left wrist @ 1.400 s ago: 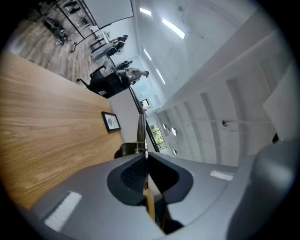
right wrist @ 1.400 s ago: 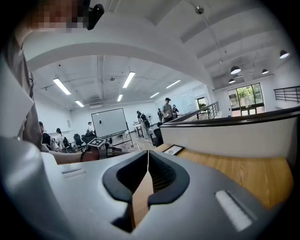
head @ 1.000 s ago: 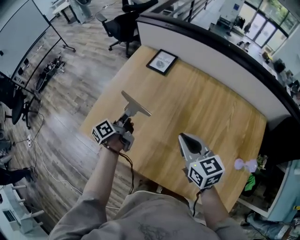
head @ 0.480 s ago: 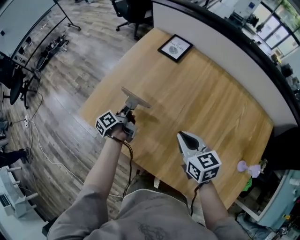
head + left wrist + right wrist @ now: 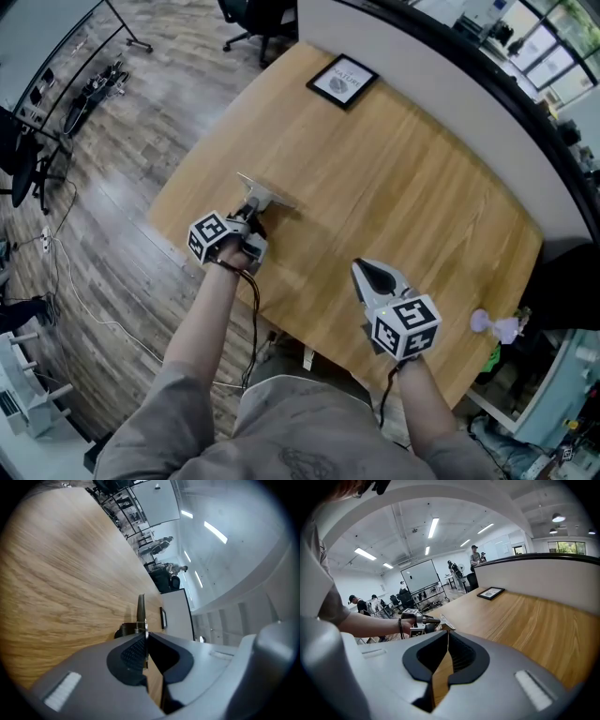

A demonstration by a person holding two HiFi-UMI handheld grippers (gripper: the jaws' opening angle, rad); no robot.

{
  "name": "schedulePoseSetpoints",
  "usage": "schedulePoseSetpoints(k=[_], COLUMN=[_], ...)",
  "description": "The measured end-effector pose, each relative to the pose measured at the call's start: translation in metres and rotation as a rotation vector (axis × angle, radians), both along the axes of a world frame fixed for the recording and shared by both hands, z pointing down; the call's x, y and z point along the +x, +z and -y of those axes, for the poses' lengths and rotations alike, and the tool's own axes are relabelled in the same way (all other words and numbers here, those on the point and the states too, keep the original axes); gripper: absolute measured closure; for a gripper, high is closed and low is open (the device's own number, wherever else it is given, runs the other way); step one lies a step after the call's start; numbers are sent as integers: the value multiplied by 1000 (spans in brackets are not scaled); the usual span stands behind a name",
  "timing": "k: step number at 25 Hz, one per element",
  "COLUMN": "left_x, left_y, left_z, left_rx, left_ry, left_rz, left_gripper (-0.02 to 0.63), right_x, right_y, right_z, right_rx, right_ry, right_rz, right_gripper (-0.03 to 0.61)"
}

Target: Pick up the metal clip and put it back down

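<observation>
The metal clip [image 5: 260, 195] is a flat silver plate with a dark spring, low over the wooden table [image 5: 403, 187] near its left edge. I cannot tell whether it touches the wood. My left gripper [image 5: 249, 212] is shut on the clip's near end. In the left gripper view the clip [image 5: 140, 612] shows edge-on, pinched between the pads. My right gripper [image 5: 369, 273] hovers shut and empty over the table's near side, apart from the clip. From the right gripper view I see the left gripper [image 5: 435, 620] with the clip [image 5: 446, 625] beyond my own shut right gripper [image 5: 447, 638].
A black-framed picture [image 5: 341, 80] lies at the table's far side by a white curved partition [image 5: 441, 70]. A small purple object [image 5: 491, 325] sits beyond the table's right corner. Office chairs and cables lie on the floor to the left. People stand far off.
My left gripper, still holding the clip, has come lower toward the table. The right gripper has barely moved.
</observation>
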State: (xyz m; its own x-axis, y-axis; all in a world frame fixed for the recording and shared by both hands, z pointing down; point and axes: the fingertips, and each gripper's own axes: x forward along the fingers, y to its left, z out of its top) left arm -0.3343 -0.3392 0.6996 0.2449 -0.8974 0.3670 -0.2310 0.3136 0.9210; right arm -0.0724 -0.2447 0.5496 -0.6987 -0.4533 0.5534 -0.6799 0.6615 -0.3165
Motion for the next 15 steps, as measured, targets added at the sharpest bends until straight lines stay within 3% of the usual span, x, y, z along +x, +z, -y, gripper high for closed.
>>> schedulePoseSetpoints(k=[7,10,13,15], left_x=[2,5,8,8], left_y=[14,9,-1,-13], left_z=[-8,-12,-24,-34], left_rx=[-80,-80,-94,-101], left_ry=[-20,-22,-12,19], left_rz=[25,27,64,129], left_gripper=[585,415,342,319], right_x=[20,24,28,31], right_y=[-7,-15,-27,-39], right_z=[-10,-19,-26,-31], right_rx=[-8,1,21,43], right_ry=[40,52,57,63], right_rz=[3,13,13,17], right_gripper=[563,563,563,563])
